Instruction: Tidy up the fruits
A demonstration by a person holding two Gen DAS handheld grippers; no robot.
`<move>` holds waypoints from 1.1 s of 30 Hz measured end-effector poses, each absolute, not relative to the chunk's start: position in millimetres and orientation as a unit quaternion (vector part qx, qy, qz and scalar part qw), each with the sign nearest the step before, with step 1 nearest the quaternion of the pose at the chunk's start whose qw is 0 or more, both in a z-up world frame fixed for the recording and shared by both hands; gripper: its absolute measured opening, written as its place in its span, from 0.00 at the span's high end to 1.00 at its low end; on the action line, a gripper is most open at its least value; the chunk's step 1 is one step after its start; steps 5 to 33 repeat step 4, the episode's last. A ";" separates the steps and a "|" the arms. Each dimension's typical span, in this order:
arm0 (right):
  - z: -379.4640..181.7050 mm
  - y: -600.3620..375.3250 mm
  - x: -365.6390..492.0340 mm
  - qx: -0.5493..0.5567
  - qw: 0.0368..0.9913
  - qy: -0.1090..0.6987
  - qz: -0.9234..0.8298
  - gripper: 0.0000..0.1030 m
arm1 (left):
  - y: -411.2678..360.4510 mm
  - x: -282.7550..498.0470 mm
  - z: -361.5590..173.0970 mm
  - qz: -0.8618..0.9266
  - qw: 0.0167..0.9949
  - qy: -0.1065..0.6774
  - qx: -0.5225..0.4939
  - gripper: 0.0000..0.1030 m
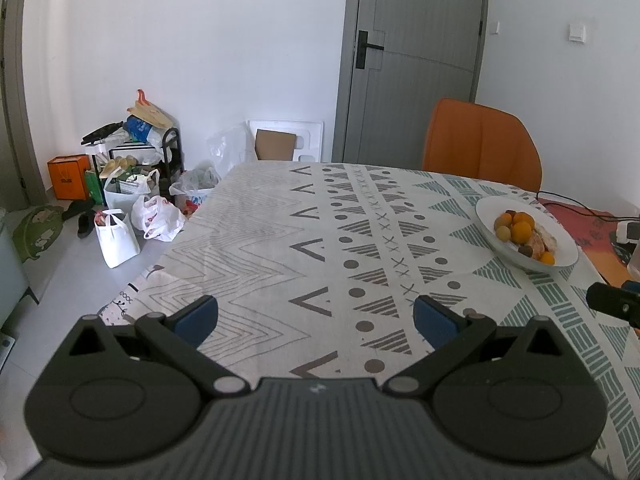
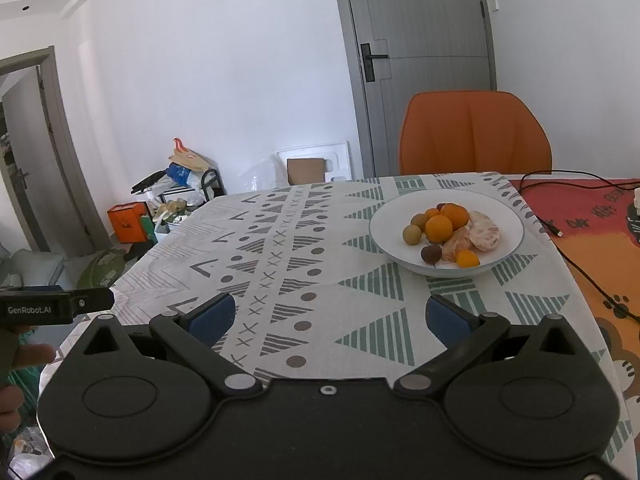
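Looking along the left gripper: the left gripper [image 1: 316, 318] hangs over the patterned tablecloth [image 1: 260, 248], jaws spread wide, nothing between the blue pads [image 1: 198, 320].
Fruit, left view: a white plate [image 1: 568, 252] sits far right on the cloth, well apart from the gripper; it carries oranges [image 1: 522, 231], small greenish-brown round fruits [image 1: 503, 233] and peeled citrus segments [image 1: 540, 242].
Right edge, left view: a dark part of the right gripper [image 1: 614, 306] juts in beside the table's right side.
Background, left view: an orange chair [image 1: 480, 144] stands behind the table, a grey door [image 1: 416, 60] behind that; bags [image 1: 156, 216] crowd the floor at left.
Right view, gripper: the right gripper [image 2: 330, 320] is likewise spread wide and holds nothing, hovering above the cloth.
Right view, fruit: the plate [image 2: 384, 220] lies ahead and slightly right, near but not touching the gripper; a dark brown fruit [image 2: 431, 254] and a small orange one [image 2: 467, 258] rest at its near side.
Right view, surroundings: a black cable [image 2: 580, 268] trails over an orange-red cloth [image 2: 592, 216] beside the plate; the left gripper's body shows at far left.
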State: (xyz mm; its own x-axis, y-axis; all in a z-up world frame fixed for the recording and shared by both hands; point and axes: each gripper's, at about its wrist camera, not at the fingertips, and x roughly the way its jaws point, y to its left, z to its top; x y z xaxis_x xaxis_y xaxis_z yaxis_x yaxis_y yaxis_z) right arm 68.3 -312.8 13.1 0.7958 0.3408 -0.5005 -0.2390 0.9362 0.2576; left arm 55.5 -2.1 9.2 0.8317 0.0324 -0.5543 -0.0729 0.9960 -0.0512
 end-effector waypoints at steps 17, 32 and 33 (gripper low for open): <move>10.8 -314.5 69.7 0.092 0.942 0.284 0.151 0.00 | -4.3 56.6 8.7 0.023 0.956 0.290 -0.035 0.00; 10.8 -314.5 69.7 0.092 0.942 0.284 0.151 0.00 | -4.3 56.6 8.7 0.023 0.956 0.290 -0.035 0.00; 10.8 -314.5 69.7 0.092 0.942 0.284 0.151 0.00 | -4.3 56.6 8.7 0.023 0.956 0.290 -0.035 0.00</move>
